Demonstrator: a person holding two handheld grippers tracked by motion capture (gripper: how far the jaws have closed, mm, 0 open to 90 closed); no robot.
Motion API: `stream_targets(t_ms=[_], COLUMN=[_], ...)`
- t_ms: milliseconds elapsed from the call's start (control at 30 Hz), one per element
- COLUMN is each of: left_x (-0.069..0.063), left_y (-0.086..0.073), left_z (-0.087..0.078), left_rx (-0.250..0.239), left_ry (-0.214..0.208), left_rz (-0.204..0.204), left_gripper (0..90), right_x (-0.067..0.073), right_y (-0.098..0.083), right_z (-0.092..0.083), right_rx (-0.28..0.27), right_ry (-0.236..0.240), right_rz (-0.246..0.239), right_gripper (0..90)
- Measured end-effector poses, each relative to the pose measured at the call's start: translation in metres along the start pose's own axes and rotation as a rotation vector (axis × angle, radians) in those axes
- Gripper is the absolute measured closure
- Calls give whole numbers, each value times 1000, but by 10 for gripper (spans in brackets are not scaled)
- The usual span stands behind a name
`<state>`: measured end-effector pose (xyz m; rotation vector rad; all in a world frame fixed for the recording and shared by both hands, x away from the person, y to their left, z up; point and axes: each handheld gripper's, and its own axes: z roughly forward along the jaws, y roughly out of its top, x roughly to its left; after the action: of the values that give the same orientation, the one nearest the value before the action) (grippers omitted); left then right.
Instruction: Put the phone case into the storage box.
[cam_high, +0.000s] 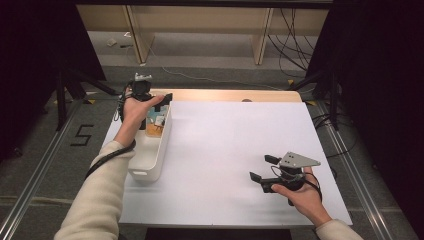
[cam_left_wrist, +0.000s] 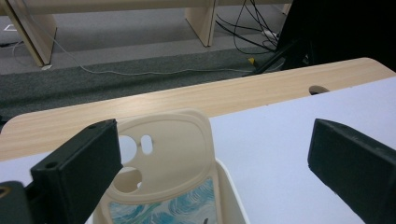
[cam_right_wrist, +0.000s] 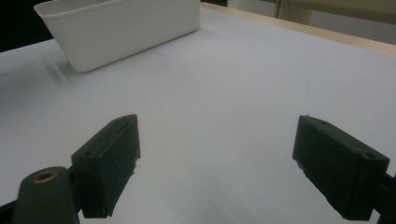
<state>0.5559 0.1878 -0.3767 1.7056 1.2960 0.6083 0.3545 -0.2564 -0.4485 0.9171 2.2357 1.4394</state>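
Note:
A white plastic bin (cam_high: 151, 150) stands on the table's left side, also seen as the white bin (cam_right_wrist: 121, 30) far off in the right gripper view. My left gripper (cam_high: 161, 101) hovers open over the bin's far end, nothing between its jaws. Just below it in the left gripper view, a cream plastic piece with cut-out holes (cam_left_wrist: 163, 154) sticks up from the bin over a blue-and-white patterned item (cam_left_wrist: 163, 210). My right gripper (cam_high: 262, 168) rests low at the table's front right, open and holding nothing, its jaws pointing left toward the bin.
A white sheet (cam_high: 230, 150) covers most of the wooden table (cam_high: 225, 95), whose bare strip with a cable hole (cam_left_wrist: 318, 89) runs along the far edge. Beyond are wooden shelf legs (cam_high: 262, 40) and floor cables (cam_high: 295, 45). Dark stands flank both sides.

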Motion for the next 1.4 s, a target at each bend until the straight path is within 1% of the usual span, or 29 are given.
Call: stream_targets(t_ms=[233, 500, 800, 967, 1100, 1133, 1233, 1267, 1400], left_x=[-5, -11, -15, -17, -19, -19, -21, -21, -24], left_y=[-3, -8, -15, -16, -17, -17, -17, -17, -18], left_z=[-7, -14, -21, -25, -28, -29, -31, -33, -36], left_rx=[-4, -4, -7, -10, -14, -12, -19, -26, -29], left_ry=[-20, -34, -57, -62, -66, -68, -83, -74, -90], left_rz=[12, 38, 44, 61, 62, 68, 65, 79, 90], left_gripper=[21, 21, 21, 22, 22, 23, 23, 24, 24], right_x=[0, 0, 0, 0, 0, 0, 0, 0, 0], right_y=[0, 0, 0, 0, 0, 0, 0, 0, 0], right_z=[0, 0, 0, 0, 0, 0, 0, 0, 0], right_rx=[-1, 0, 0, 0, 0, 0, 0, 0, -1], right_ry=[-1, -2, -3, -4, -4, -4, -3, -3, -2], right_rz=[-2, -2, 0, -1, -1, -1, -1, -1, -1], right_gripper=[159, 159, 159, 159, 159, 159, 159, 159, 159])
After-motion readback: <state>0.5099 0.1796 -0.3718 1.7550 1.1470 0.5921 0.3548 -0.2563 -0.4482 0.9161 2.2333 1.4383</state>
